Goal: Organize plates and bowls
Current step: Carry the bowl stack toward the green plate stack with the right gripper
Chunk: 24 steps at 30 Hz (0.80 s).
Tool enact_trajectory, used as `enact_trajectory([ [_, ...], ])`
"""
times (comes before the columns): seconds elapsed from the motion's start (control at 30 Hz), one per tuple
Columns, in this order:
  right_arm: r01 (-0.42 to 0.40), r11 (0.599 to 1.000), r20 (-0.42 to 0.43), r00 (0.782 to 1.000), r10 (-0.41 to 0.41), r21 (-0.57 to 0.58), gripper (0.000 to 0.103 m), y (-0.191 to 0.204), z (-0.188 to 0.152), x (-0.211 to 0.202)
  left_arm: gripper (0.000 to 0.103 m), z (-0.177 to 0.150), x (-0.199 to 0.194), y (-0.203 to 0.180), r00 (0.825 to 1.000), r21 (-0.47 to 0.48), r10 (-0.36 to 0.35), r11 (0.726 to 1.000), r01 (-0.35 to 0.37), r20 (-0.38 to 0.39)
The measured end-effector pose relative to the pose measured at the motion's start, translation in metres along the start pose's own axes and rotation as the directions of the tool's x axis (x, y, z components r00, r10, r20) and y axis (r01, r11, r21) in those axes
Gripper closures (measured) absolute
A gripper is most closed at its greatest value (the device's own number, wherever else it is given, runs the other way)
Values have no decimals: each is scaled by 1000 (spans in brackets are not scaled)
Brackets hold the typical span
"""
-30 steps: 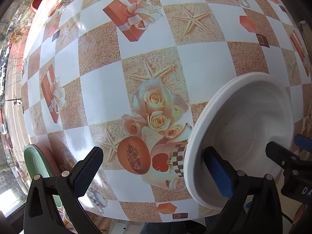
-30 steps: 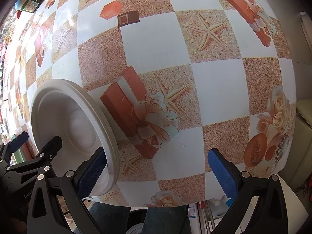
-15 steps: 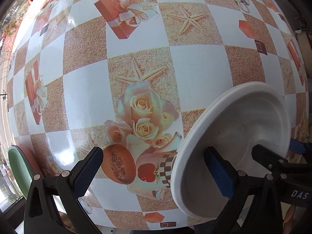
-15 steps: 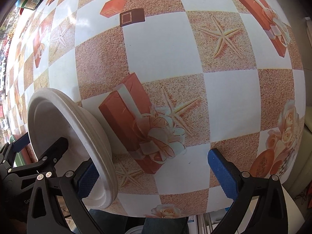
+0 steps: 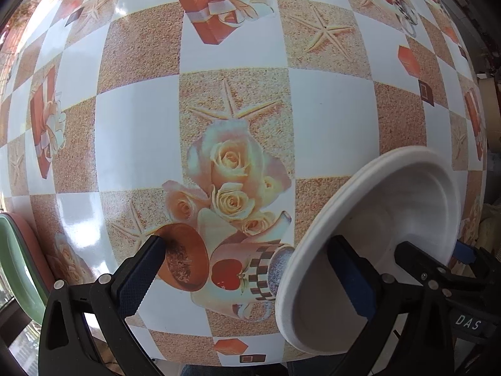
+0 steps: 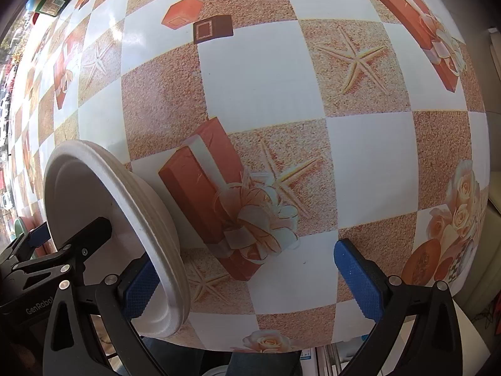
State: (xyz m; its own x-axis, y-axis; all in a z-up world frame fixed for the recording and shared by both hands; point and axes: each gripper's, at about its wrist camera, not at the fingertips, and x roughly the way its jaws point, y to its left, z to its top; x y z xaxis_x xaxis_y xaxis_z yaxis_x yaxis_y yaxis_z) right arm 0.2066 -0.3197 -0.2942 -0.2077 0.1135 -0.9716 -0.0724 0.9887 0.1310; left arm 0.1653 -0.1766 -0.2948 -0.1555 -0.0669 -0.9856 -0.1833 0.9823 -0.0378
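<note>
Plates (image 5: 391, 219): white, shallow, ridged rims, several nested in one stack (image 6: 94, 194); tilted steeply on edge above near edge of tabletop (image 5: 332, 119), between the two claws.
Left claw (image 5: 250, 275): spread wide; right blue pad (image 5: 350, 279) inside the stack's hollow, left pad over a printed melon; nothing clamped.
Right claw (image 6: 250, 275): spread wide; left blue pad (image 6: 137, 285) at the stack's lower rim, whether touching cannot be told; right pad clear over tabletop (image 6: 256, 81); nothing clamped.
Tabletop covering: chequered white and sand squares, printed roses, starfish, gift boxes, chocolates.
Green chair back (image 5: 15, 263): beyond tabletop's left edge.
Green container (image 6: 47, 3): far corner, blurred.
</note>
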Motion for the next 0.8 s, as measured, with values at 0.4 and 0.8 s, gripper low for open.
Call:
enact_trajectory([
  [0.4, -127, 992, -35, 991, 126, -28, 69, 8, 6, -8, 63, 2, -17, -41, 999, 179, 35, 983, -35, 4],
  [0.8, -149, 988, -95, 985, 145, -44, 82, 45, -11, 9, 64, -24, -15, -15, 998, 223, 70, 973, -67, -4],
])
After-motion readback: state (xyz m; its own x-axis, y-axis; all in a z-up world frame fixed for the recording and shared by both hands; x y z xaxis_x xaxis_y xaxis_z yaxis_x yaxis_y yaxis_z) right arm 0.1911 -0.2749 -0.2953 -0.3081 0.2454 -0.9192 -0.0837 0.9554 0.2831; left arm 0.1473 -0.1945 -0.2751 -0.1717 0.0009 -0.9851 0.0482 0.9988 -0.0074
